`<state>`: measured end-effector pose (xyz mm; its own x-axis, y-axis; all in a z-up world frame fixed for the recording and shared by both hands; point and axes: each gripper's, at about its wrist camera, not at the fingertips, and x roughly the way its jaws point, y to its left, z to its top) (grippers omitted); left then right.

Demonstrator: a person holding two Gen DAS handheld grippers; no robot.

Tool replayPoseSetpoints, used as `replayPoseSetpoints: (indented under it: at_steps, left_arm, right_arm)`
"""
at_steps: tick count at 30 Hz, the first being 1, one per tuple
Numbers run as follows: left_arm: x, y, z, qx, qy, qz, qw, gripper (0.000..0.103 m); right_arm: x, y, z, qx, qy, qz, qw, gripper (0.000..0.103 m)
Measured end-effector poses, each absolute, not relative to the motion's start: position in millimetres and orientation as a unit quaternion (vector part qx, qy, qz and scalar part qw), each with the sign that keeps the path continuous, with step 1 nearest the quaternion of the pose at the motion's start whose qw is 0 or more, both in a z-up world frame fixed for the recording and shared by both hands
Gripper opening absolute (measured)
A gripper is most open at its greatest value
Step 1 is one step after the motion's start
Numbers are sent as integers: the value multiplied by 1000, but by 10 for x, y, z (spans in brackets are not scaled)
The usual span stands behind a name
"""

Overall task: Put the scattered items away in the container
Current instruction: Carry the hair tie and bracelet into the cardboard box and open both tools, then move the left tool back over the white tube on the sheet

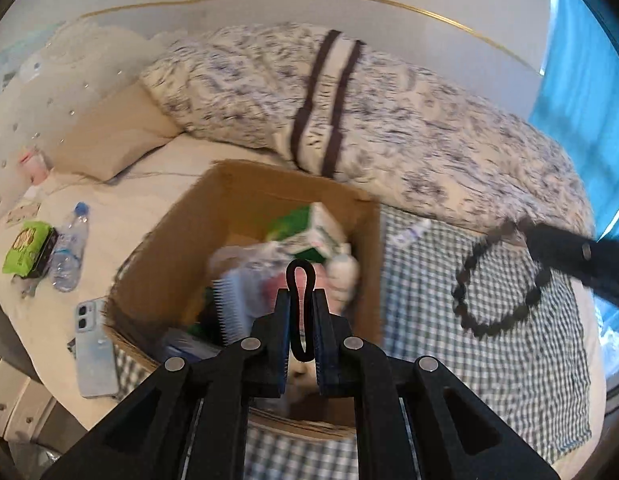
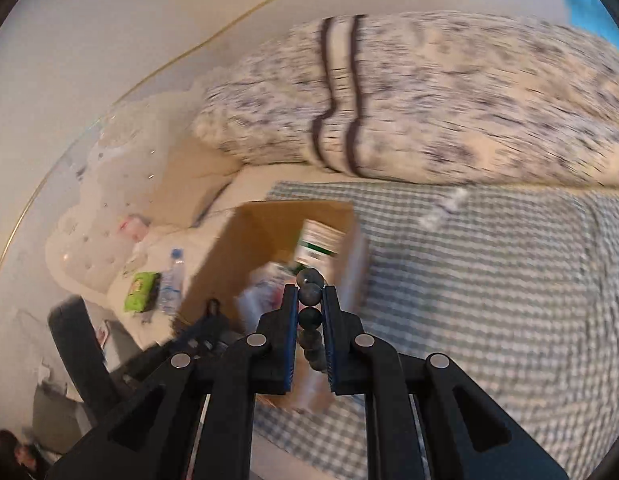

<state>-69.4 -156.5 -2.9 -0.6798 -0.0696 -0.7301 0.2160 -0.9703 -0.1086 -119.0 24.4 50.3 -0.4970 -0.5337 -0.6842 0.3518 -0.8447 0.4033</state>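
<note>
A brown cardboard box [image 1: 177, 248] stands open on the bed and holds a green-and-white carton [image 1: 309, 232], a blue comb [image 1: 233, 304] and a white bottle [image 1: 343, 276]. My left gripper [image 1: 301, 296] hangs over the box, shut on a black hair tie [image 1: 299, 280] that loops out past its fingertips. My right gripper [image 2: 310, 292] is shut on a dark bead bracelet [image 2: 310, 314], just right of the box [image 2: 265, 232]. In the left wrist view the bracelet [image 1: 501, 280] dangles from the right gripper [image 1: 523, 236] above the checked cloth.
Left of the box lie a water bottle [image 1: 69, 252], a green snack pack [image 1: 27, 248] and a pale blue phone [image 1: 93, 352]. A small white tube [image 1: 411, 232] rests on the checked cloth [image 1: 489, 380]. A patterned pillow [image 1: 349, 120] lies behind.
</note>
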Motion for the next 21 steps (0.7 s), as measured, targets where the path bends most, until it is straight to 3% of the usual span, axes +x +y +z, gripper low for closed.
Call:
replayPoseSetpoints:
  at_steps: [4, 5, 6, 7, 8, 9, 10, 21]
  left_arm:
    - [-802, -1817, -258, 408, 108, -902, 88, 10]
    - [-835, -1879, -334, 415, 111, -899, 86, 12]
    - [-853, -1890, -392, 421, 112, -896, 84, 21]
    - [-888, -1900, -456, 429, 113, -893, 76, 31]
    - [-914, -1895, -504, 435, 113, -890, 69, 67]
    - [-938, -1886, -536, 440, 111, -889, 68, 94]
    - [-933, -1878, -548, 437, 108, -890, 75, 98]
    - [-800, -1413, -195, 404, 97, -907, 63, 99]
  right_arm:
    - [-1379, -242, 340, 451, -89, -845, 274, 11]
    - [-1421, -329, 294, 455, -83, -843, 273, 12]
    - [-1453, -399, 247, 460, -76, -843, 270, 12]
    - [-1477, -461, 192, 464, -68, -843, 265, 14]
    - [-1490, -487, 162, 466, -64, -843, 260, 31]
    - [-1498, -486, 140, 468, -64, -844, 255, 56]
    - [-1497, -461, 128, 466, -68, -845, 252, 61]
    - [-1224, 449, 415, 421, -61, -888, 173, 62]
